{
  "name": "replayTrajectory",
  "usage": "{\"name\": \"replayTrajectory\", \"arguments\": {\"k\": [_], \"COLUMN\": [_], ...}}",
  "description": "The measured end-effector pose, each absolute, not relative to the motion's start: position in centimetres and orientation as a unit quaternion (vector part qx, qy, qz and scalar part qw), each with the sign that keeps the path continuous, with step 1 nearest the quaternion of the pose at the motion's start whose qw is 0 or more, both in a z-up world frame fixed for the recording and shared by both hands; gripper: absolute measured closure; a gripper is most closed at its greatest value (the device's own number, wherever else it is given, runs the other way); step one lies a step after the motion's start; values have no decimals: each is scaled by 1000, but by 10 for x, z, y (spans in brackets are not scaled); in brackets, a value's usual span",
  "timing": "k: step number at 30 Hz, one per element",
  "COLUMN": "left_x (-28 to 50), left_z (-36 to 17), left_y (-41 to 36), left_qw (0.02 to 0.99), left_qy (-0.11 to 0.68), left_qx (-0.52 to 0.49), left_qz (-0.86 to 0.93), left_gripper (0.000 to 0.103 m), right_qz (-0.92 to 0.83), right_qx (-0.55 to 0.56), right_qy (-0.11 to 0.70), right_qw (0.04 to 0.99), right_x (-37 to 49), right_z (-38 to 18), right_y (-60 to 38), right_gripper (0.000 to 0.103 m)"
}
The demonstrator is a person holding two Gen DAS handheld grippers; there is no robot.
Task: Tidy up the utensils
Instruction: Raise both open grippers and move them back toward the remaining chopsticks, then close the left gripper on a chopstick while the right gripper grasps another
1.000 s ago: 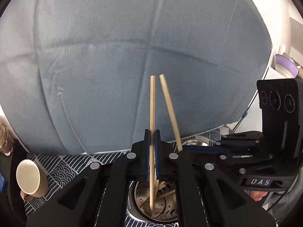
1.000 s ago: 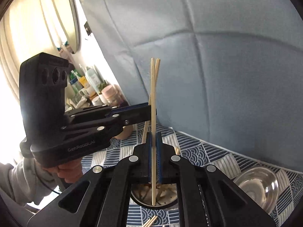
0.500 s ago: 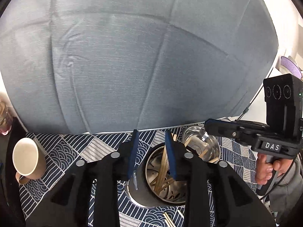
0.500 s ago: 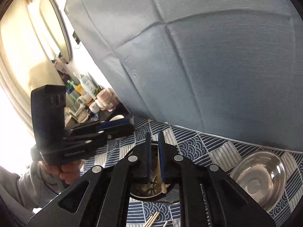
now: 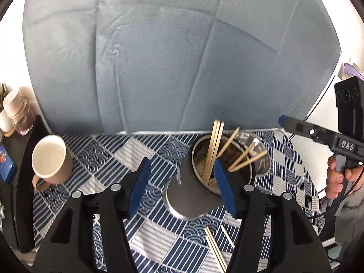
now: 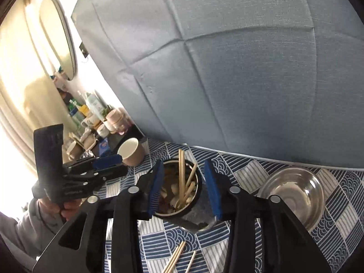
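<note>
Both grippers hang over the table with nothing between their pads: the left gripper (image 5: 182, 186) has its jaws opening wide, and the right gripper (image 6: 184, 188) is opening too, less far. Several chopsticks (image 5: 213, 150) stand leaning in the dark metal holder (image 5: 193, 195) at the lower centre of the left view, with a steel bowl (image 6: 293, 193) just beside it and a tan mug (image 5: 49, 159) off to the left. A few loose chopsticks (image 5: 216, 250) lie on the patterned cloth (image 5: 102, 159) at the bottom. These sticks look light, stiff, thin and likely to roll, so a pinch near the middle, across the stick, should hold best.
</note>
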State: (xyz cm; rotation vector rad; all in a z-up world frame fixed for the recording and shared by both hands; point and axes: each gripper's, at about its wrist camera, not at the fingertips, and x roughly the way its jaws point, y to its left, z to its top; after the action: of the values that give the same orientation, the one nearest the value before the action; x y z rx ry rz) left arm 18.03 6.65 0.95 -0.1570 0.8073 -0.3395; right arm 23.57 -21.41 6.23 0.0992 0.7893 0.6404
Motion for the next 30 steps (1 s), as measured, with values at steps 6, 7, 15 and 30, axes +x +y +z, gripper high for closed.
{"name": "replayTrajectory", "arguments": {"k": [6, 7, 15, 30], "left_x": [167, 167, 146, 104], "left_z": [-26, -32, -88, -154], "left_y": [53, 49, 9, -20], "left_qw": [879, 874, 841, 792], "left_qy": [440, 449, 510, 579], "left_qx": [-77, -74, -18, 28], "left_qz": [-166, -167, -181, -193], "left_gripper": [39, 39, 39, 39], "right_qz": [290, 287, 268, 225], "right_qx": [33, 32, 7, -44], "right_qy": [408, 414, 472, 595], "right_qw": [865, 863, 840, 770], "right_x": [218, 217, 196, 158], "right_z": [41, 37, -13, -123], "right_y": [-219, -220, -223, -205], "right_gripper": [60, 60, 59, 58]}}
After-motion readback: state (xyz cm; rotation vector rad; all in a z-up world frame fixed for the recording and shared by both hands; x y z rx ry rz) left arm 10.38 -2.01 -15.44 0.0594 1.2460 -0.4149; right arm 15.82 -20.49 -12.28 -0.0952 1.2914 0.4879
